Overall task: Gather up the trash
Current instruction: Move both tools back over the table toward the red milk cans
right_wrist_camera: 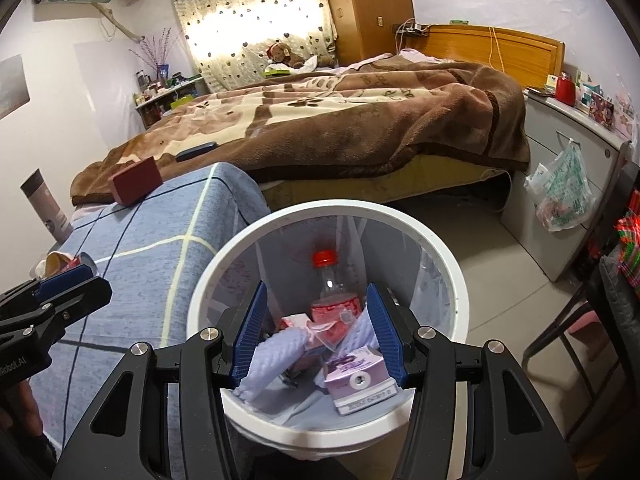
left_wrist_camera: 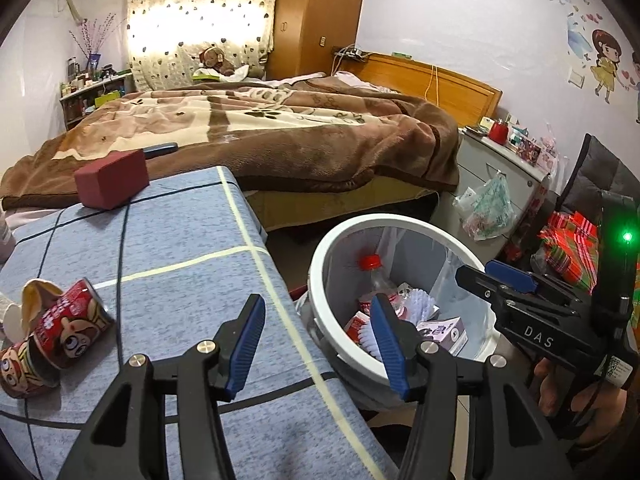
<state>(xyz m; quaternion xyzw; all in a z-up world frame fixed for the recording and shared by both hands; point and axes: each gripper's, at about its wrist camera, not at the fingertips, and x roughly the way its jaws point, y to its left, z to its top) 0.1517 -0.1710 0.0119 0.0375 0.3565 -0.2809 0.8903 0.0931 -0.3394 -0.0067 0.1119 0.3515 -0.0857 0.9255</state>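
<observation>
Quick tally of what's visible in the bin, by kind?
Plastic bottle, red cap: 1
Purple carton: 1
Red-and-white carton: 1
White pleated paper cup: 1
Total visible in the white bin: 4; anything buried underneath can't be told.

Left hand-held gripper (left_wrist_camera: 318, 344) agape, empty; right hand-held gripper (right_wrist_camera: 316, 336) likewise.
</observation>
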